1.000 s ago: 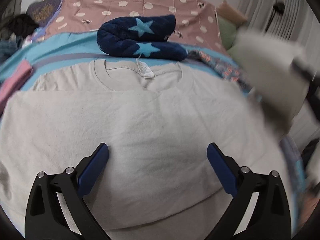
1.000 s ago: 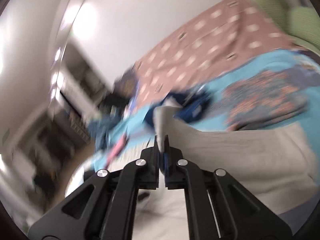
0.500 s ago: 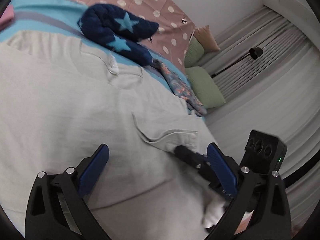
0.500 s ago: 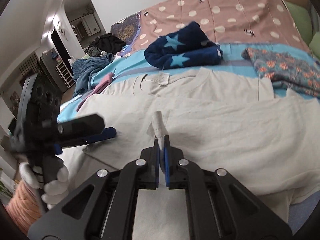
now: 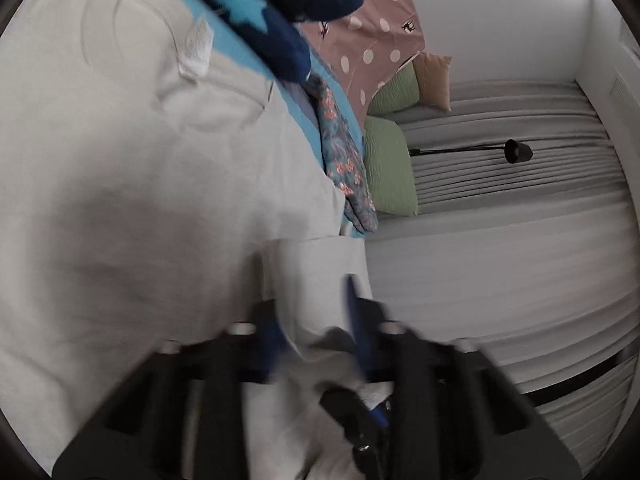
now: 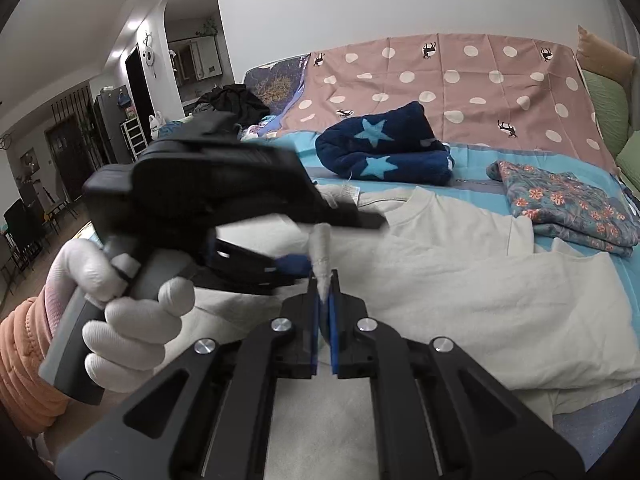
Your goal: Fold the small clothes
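A cream T-shirt point(image 6: 460, 280) lies spread on the bed, partly folded; it also fills the left wrist view point(image 5: 120, 200). My right gripper point(image 6: 324, 280) is shut on a pinched ridge of the shirt's fabric point(image 6: 321, 248). My left gripper point(image 5: 312, 312) is blurred, its blue pads closing around the same fold of shirt. In the right wrist view the left gripper point(image 6: 296, 236) comes in from the left, held by a white-gloved hand point(image 6: 120, 312), its fingers on either side of the ridge.
A navy star-patterned blanket point(image 6: 384, 148) and a folded floral garment point(image 6: 568, 208) lie behind the shirt on the blue sheet point(image 6: 472, 160). A pink dotted cover point(image 6: 460, 80), green pillows point(image 5: 390, 168), grey curtains and a black lamp point(image 5: 516, 151) stand beyond.
My left gripper swung right to the fold held by the right gripper, and its jaws narrowed from wide open. My right gripper came down with the pinched fabric and holds still.
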The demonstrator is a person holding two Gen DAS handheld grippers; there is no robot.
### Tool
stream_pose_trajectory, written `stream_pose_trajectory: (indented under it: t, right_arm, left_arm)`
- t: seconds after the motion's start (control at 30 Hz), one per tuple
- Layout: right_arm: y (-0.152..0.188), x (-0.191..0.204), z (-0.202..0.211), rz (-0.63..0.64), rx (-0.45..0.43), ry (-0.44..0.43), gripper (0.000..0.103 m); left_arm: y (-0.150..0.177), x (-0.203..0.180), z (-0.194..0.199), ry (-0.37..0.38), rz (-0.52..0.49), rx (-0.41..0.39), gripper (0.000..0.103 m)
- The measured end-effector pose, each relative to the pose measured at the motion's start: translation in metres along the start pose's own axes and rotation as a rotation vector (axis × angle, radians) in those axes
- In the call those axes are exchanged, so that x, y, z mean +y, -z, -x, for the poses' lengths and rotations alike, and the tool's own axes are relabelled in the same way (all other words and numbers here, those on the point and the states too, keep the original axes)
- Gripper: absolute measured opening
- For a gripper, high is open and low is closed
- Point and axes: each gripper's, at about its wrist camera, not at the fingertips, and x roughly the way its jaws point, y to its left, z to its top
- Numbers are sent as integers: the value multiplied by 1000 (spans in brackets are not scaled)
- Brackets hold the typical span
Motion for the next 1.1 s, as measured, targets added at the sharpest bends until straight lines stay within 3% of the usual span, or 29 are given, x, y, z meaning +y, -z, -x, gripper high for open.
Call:
stream_pose_trajectory:
  t: [0.1, 0.27, 0.47, 0.6, 0.8, 0.97, 1.1]
  right_arm:
    - [-2, 4, -1, 24, 16, 22, 5]
    - [-21, 23, 9, 96, -11, 78, 5]
    - [-57, 59, 2, 101, -38, 28, 5]
    - [-67, 105, -23, 149, -18, -59, 5]
    - [-62, 169, -77, 194, 71, -185, 5]
    - [-53, 205, -104, 237, 127, -196, 5]
    - [-43, 211, -131, 228, 221, -202, 10]
  left_arm:
    - [-2, -20, 2, -64, -86, -32, 6]
    - [-14, -52, 28, -74, -199, -85, 5]
    - [-21, -72, 103, -106, -313, -197, 5]
    - [-17, -56, 163, -202, -353, -281, 5]
    - [-10, -11, 223, -313, -320, -336, 5]
    - [-11, 15, 247, -341, -305, -367, 5]
    - [-12, 37, 246, -437, -303, -372, 5]
